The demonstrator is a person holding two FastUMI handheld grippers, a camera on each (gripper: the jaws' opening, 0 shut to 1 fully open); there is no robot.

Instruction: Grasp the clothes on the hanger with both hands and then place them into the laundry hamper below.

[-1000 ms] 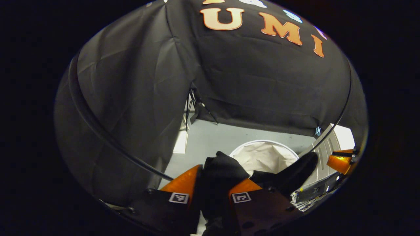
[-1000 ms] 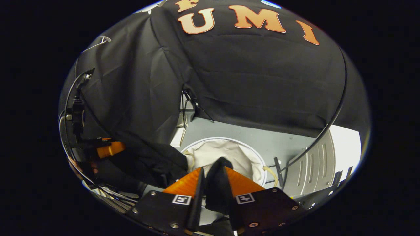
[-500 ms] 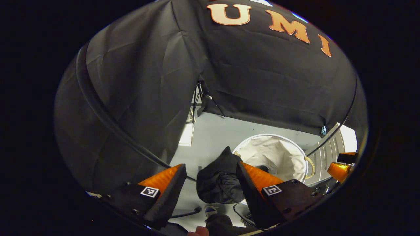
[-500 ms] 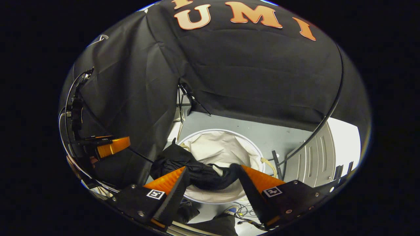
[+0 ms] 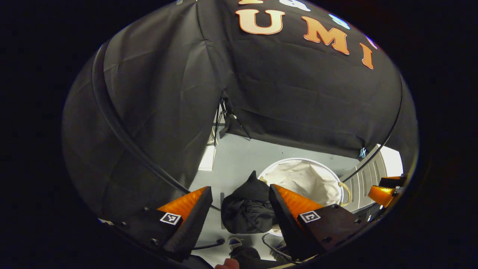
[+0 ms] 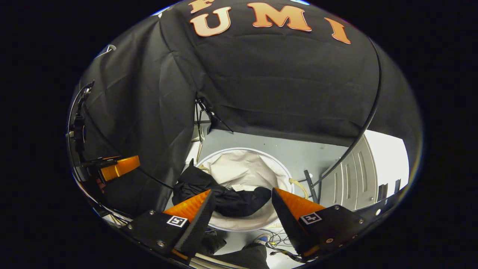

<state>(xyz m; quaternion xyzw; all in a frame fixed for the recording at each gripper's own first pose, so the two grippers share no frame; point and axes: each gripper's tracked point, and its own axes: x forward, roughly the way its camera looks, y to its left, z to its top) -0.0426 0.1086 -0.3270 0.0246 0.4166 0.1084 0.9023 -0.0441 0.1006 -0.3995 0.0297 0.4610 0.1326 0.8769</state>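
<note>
Hanging above the laundry hamper point(image 5: 304, 175) in the left gripper view, the left tool point(image 5: 239, 205) stands spread wide and holds nothing; the dark clothes point(image 5: 248, 205) lie bunched over the hamper's near rim, seemingly half outside it (the far side of the heap is hidden). Finishing well likely means nudging the overhang inward rather than leaving it draped.

From the right gripper view, the right tool point(image 6: 242, 209) is likewise parted and empty, with the clothes point(image 6: 224, 196) slung across the hamper point(image 6: 246, 170) rim, one end trailing toward the grey floor point(image 6: 298, 153). No brand or label can be read on garment or hamper.
</note>
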